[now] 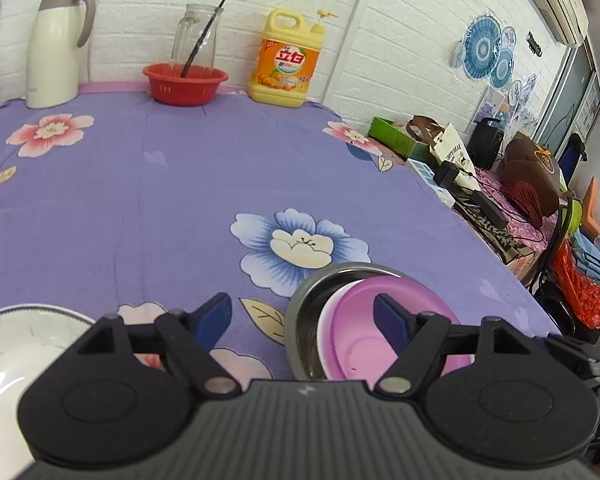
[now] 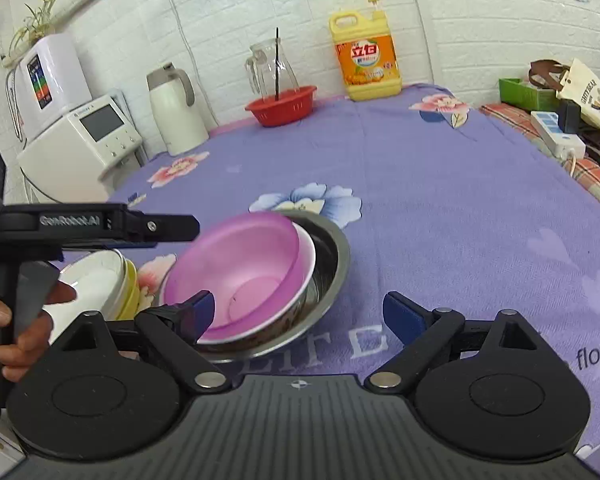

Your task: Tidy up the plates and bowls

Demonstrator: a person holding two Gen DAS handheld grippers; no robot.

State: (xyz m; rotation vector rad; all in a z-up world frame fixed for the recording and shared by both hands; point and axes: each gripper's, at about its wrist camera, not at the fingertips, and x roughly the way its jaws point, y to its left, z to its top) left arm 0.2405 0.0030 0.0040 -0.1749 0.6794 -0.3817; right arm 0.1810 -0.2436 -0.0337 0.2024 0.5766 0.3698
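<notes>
1. In the right wrist view we find the pink bowl point(image 2: 252, 276) at lower centre of the frame, tilted and nested inside a white bowl point(image 2: 309, 258), both sitting in a steel bowl point(image 2: 332, 256) on the purple flowered tablecloth point(image 2: 440, 208).
2. At lower left of the same frame a second stack stands: a white dish point(image 2: 96, 280) over a yellow one point(image 2: 131, 286). Whether these are plates or bowls we cannot tell.
3. The right gripper point(image 2: 298, 314) has its jaws spread wide and holds nothing; its left pad sits in front of the pink rim, contact unclear.
4. The left gripper point(image 1: 302, 322) also has its jaws spread and empty. In its view the nested stack lies at lower right, the white dish point(image 1: 16, 344) at lower left.
5. Handling, as we judge it: the pink bowl looks like thin plastic, light, a little flexible and smooth, so a wall pinch may slip. The rim edge on its raised side is the place to take hold, one pad inside, one outside.
6. The steel bowl looks rigid, heavier and slick; pinch it at the rim, squarely.
7. The white pieces may be ceramic or melamine; we treat them as breakable and set them down gently.
8. Risk: lifting the tilted pink bowl may drag the white one with it.
</notes>
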